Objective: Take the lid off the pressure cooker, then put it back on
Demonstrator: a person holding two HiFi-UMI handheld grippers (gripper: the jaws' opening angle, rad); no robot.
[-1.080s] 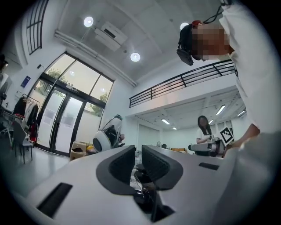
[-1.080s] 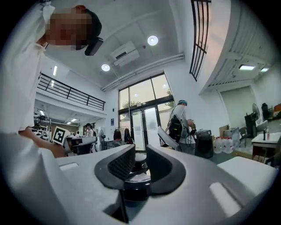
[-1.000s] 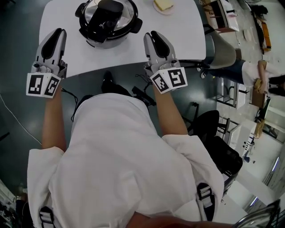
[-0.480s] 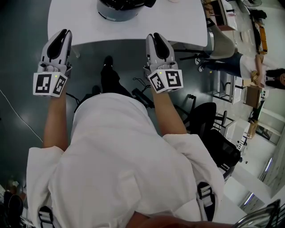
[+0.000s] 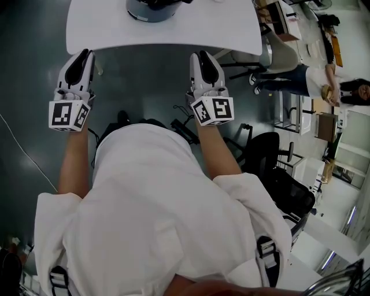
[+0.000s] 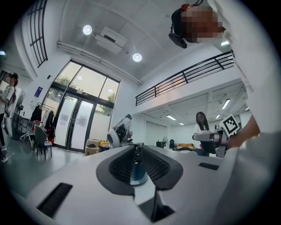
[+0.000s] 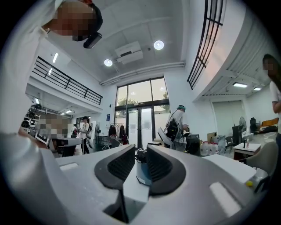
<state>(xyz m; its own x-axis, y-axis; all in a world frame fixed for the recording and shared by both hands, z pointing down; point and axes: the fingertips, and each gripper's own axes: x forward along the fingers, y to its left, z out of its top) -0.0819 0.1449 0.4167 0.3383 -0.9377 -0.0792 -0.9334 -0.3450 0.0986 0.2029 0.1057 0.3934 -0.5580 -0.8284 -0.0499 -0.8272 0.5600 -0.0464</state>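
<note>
The white table (image 5: 162, 34) fills the top of the head view, its rounded near edge facing the person, whose white-shirted torso (image 5: 156, 219) takes up the lower half. The person stands back from that edge with dark floor showing between, so both arms are stretched forward to cover the gap.

The pressure cooker (image 5: 151, 8) sits on the table's far part, roughly between the lines of the two arms. That suits a two-handed hold on its lid. The top of the frame cuts it off, leaving only its grey lower body and a dark piece above, so whether the lid is seated cannot be read here.

The left gripper (image 5: 84, 54) and the right gripper (image 5: 202, 56) are held level and parallel, tips just short of the table edge and well apart from the cooker. Neither touches anything. Judged from this, the hands are in transit rather than at work on the lid.

In the left gripper view, the left gripper (image 6: 138, 147) has its jaws brought together with nothing gripped. The right gripper (image 7: 141, 151) shows the same in its own view. A small bluish shape sits in each slot and cannot be identified.

Closed jaws fit carrying nothing. They would need to part before taking the lid.

The marker cubes (image 5: 68, 114) face upward toward the head camera.
</note>
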